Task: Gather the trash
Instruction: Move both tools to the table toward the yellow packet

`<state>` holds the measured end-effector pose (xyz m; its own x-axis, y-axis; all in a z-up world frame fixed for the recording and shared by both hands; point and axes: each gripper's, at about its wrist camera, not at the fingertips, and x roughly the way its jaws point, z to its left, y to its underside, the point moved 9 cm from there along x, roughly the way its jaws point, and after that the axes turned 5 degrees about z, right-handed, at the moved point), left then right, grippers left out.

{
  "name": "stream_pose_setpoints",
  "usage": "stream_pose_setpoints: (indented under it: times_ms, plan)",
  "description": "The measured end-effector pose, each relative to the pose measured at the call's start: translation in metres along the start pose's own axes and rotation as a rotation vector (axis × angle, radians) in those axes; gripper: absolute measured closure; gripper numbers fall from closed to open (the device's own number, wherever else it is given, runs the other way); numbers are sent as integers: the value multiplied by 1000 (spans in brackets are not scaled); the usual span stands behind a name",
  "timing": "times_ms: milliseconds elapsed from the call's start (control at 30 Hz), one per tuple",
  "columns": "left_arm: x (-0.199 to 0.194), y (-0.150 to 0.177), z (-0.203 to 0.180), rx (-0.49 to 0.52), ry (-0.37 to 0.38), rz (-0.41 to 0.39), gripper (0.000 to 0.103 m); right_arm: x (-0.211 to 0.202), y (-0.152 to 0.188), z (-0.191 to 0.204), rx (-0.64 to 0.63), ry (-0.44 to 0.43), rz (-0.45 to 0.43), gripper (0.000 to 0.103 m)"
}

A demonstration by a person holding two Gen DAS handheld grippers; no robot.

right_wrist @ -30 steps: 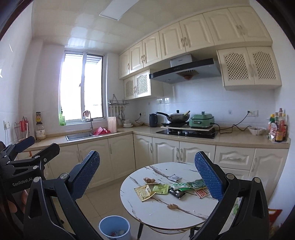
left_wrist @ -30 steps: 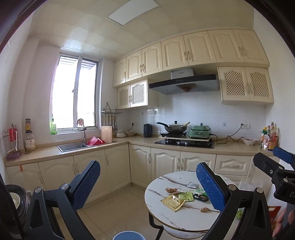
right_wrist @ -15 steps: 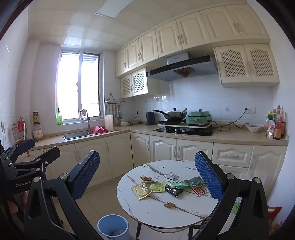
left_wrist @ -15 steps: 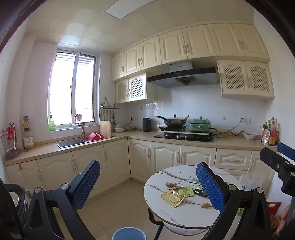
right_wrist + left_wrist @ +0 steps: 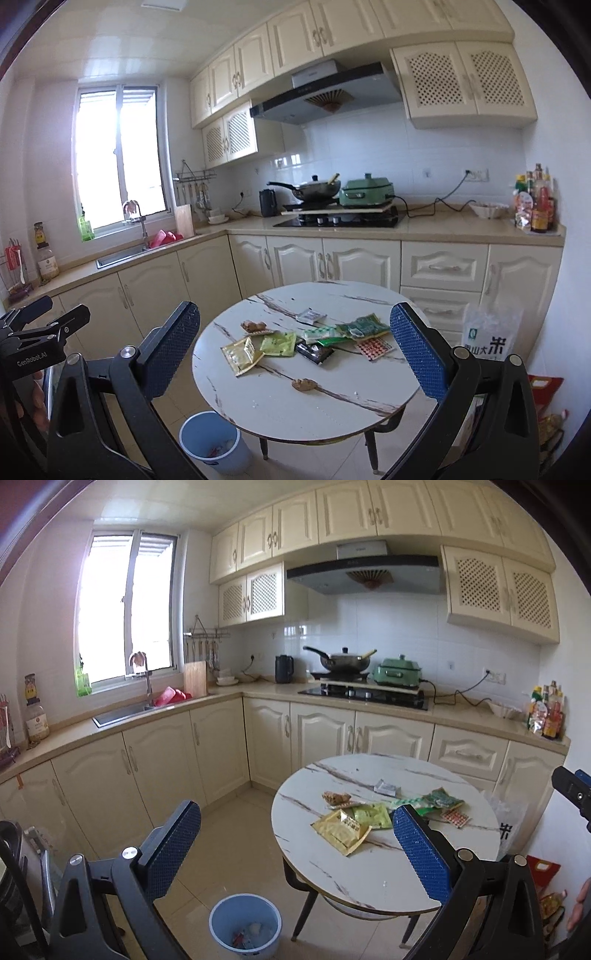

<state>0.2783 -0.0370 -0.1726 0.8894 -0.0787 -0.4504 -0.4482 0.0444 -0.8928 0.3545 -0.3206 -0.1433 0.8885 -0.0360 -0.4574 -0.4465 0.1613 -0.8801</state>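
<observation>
Standing back from the table (image 5: 258, 406) with both grippers (image 5: 295, 834) (image 5: 295, 347) spread and empty, they'd best lower onto the yellow packet (image 5: 242, 354) nearest the bin (image 5: 214, 441) first.

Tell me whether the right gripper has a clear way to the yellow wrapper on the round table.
Probably yes. The right gripper is open and empty, and the yellow wrapper lies flat near the table edge on the left, nothing on top of it. It is not there yet and must come forward and down.
</observation>
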Motion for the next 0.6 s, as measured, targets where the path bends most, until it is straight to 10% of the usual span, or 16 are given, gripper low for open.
stream_pose_setpoints:
  times_ms: [600]
  plan:
    - [251,-28,-59,-15,6,400,1,168,87,-105,88,75,344,0]
